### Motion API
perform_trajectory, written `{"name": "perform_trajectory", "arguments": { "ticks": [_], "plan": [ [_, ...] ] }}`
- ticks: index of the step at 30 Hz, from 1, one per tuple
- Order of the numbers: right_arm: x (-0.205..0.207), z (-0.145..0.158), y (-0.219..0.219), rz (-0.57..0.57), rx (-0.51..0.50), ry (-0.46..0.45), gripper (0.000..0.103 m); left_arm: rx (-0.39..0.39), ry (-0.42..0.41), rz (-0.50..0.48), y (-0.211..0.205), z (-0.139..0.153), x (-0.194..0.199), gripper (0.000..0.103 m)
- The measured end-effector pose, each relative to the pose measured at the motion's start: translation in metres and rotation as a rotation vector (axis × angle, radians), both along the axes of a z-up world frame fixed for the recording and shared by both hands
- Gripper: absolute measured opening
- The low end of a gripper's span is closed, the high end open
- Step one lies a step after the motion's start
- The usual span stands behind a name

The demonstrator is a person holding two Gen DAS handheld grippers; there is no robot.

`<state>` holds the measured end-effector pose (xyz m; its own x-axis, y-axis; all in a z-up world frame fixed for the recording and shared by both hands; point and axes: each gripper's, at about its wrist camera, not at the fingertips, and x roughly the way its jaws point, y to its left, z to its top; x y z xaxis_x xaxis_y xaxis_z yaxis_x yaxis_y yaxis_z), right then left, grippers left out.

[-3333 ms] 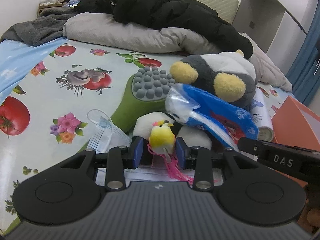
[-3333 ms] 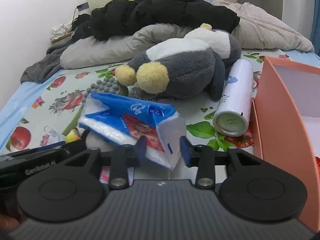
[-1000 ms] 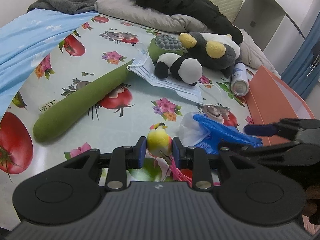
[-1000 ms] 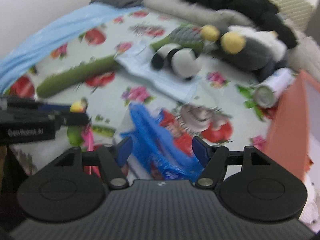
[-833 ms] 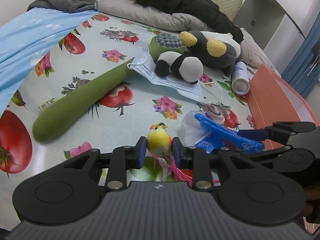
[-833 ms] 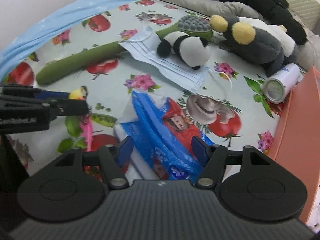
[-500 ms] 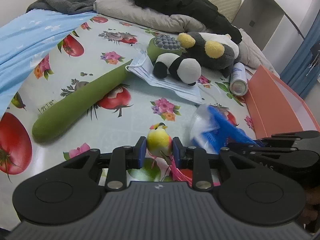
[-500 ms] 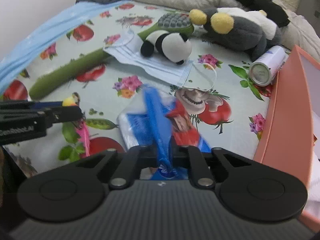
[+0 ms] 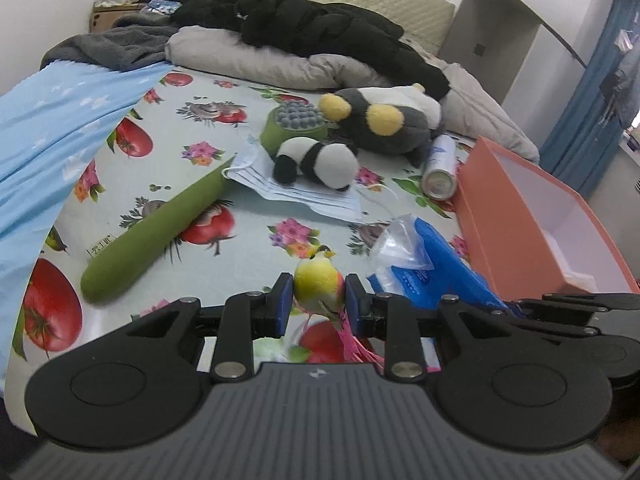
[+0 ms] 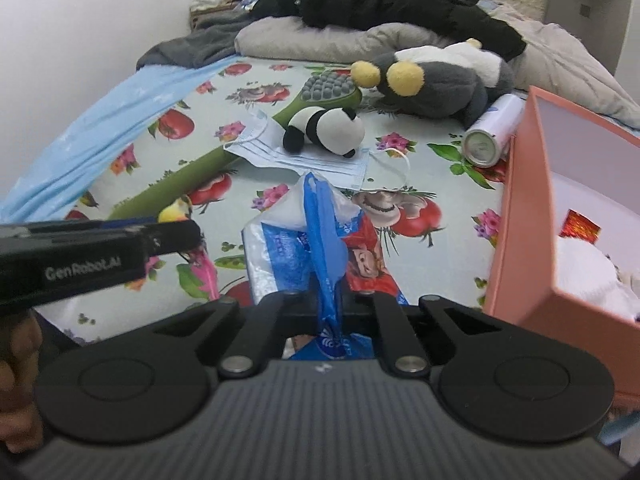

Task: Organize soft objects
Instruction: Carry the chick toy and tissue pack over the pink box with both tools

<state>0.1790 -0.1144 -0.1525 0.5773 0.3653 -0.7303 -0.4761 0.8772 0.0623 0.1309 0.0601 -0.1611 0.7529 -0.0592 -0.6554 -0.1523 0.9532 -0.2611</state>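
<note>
The left gripper (image 9: pixel 319 300) is clamped on a small yellow bird (image 9: pixel 318 282), its blue pads pressed to either flank, pink tail strands trailing down beneath. The bird sits up above the fruit-print sheet (image 9: pixel 248 224) at the near edge of the bed.

To the right, the right gripper (image 10: pixel 328 300) is squeezed tight on a blue tissue pack (image 10: pixel 320 240), pinching a fold of its plastic wrapper between the closed jaws. The rest of the pack hangs forward of the fingers, crumpled, clear plastic bunched at its far end. In the left wrist view the pack (image 9: pixel 424 268) sits just right of the bird, with the right gripper's black linkage coming in from the right edge.

Farther out on the sheet: a long green massage stick (image 9: pixel 160 224) lies diagonally, its grey studded head at the far end. A toy panda (image 9: pixel 316 160) rests on a blue face mask (image 9: pixel 288 188), touching it. Behind the panda lies a big grey plush (image 9: pixel 388 120) with yellow feet. A white spray can (image 9: pixel 440 168) lies on its side between the plush and an orange box (image 9: pixel 516 240) on the right. The box is open, with something white inside (image 10: pixel 580 276).

At the far end of the bed, a black jacket (image 9: pixel 320 28) is draped over a grey pillow (image 9: pixel 256 60).

In the right wrist view, a hand (image 10: pixel 16 380) grips the left gripper's handle at the left edge.
</note>
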Motion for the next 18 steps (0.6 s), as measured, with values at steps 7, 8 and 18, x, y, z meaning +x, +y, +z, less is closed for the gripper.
{"name": "perform_trajectory", "arguments": {
  "ticks": [7,8,18],
  "plan": [
    [-0.018,0.023,-0.019,-0.05,0.045,-0.046,0.009,0.011,-0.031,-0.017,-0.013,0.024,-0.017,0.032],
    [-0.019,0.028,-0.021,-0.056,0.051,-0.058,0.009,0.014,-0.038,-0.017,-0.013,0.029,-0.018,0.032],
    [-0.029,0.092,-0.05,-0.122,0.134,-0.208,0.009,0.0,-0.157,-0.06,-0.026,0.088,-0.024,0.032]
  ]
}}
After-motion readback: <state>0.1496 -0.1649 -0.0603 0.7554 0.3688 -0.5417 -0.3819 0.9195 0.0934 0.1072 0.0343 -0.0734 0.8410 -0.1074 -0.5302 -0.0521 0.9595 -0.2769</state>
